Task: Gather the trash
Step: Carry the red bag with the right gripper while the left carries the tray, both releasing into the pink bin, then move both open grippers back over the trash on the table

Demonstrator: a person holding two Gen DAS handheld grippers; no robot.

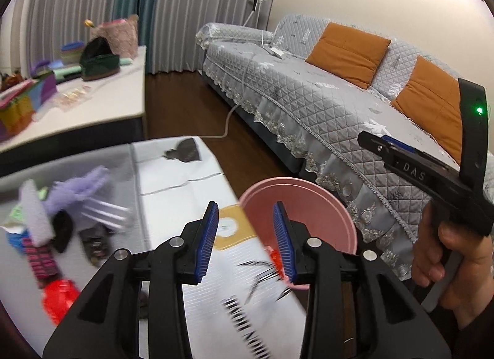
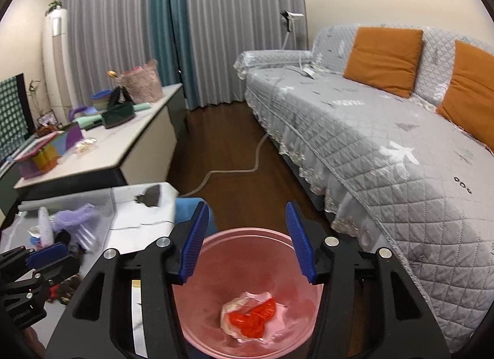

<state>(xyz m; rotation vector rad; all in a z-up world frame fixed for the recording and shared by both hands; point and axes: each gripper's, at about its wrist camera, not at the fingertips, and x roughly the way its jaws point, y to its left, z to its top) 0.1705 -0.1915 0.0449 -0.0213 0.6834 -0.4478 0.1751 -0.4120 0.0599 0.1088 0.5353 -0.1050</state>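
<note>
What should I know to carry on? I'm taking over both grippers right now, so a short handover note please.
Left gripper: open, nothing between its jaws, over the table edge beside the pink bin.
Right gripper: open, empty, above the bin's mouth.
Done: a red wrapper and some pale crumpled trash lie at the bottom of the bin.
Left: a blurred pile of trash on the table, including another red wrapper, dark packets and purple and pink pieces. Collect these and drop them into the bin.

Left gripper (image 1: 247, 229) fingers (image 1: 210, 235) parted, apparently empty.
</note>
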